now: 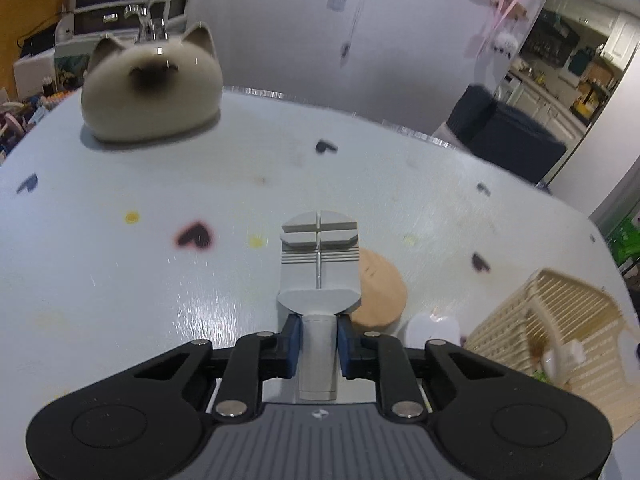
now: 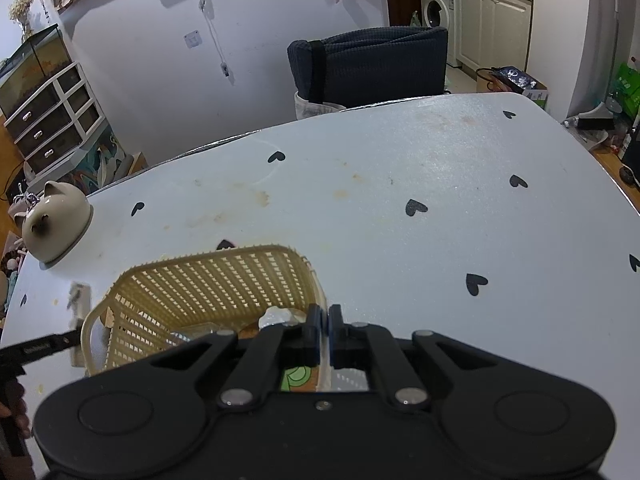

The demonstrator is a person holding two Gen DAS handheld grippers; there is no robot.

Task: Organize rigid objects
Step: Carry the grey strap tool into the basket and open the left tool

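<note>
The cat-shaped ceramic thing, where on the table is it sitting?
The cat-shaped ceramic piece stands near the table's far left edge in the left wrist view, well beyond the grey tool held by the left gripper, far from the basket.

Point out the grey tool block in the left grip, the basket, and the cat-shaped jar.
grey tool block (image 1: 319, 272), left wrist view, ridged top face.
basket (image 2: 208, 284), right wrist view, far lattice wall.
cat-shaped jar (image 1: 152, 96), left wrist view, front of body.
</note>
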